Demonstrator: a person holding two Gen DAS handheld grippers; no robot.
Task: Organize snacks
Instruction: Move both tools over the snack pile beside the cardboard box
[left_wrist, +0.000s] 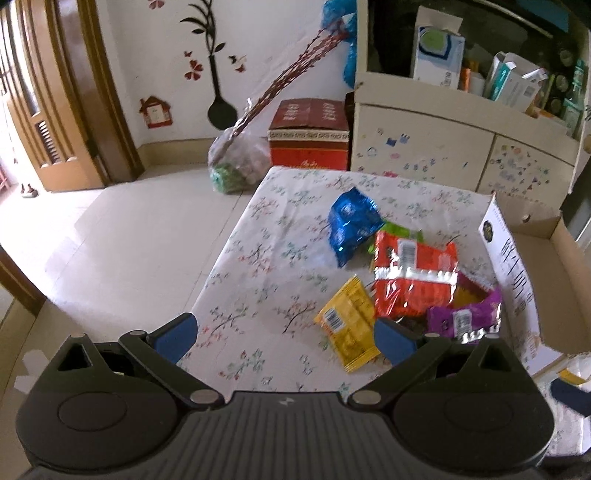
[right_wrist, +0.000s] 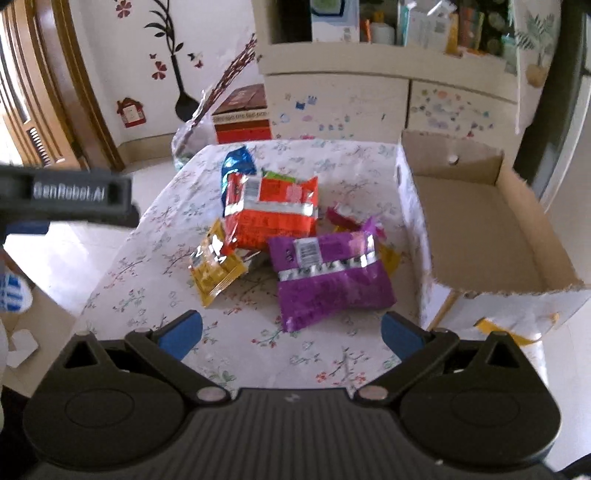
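Observation:
Several snack packs lie in a heap on the floral-covered table (left_wrist: 258, 258): a blue pack (left_wrist: 351, 221), an orange-red pack (left_wrist: 413, 280), a yellow pack (left_wrist: 347, 325) and a purple pack (left_wrist: 465, 317). The right wrist view shows the same purple pack (right_wrist: 328, 280), orange-red pack (right_wrist: 273, 210), yellow pack (right_wrist: 214, 266) and blue pack (right_wrist: 238, 162). My left gripper (left_wrist: 284, 336) is open and empty above the table's near edge, left of the yellow pack. My right gripper (right_wrist: 291, 332) is open and empty, just short of the purple pack.
An open cardboard box (right_wrist: 476, 229) stands at the table's right side, also in the left wrist view (left_wrist: 535, 258). A cabinet (right_wrist: 369, 99) with shelves of boxes stands behind. A red carton (left_wrist: 308, 136) and a plastic bag (left_wrist: 236, 162) sit on the floor.

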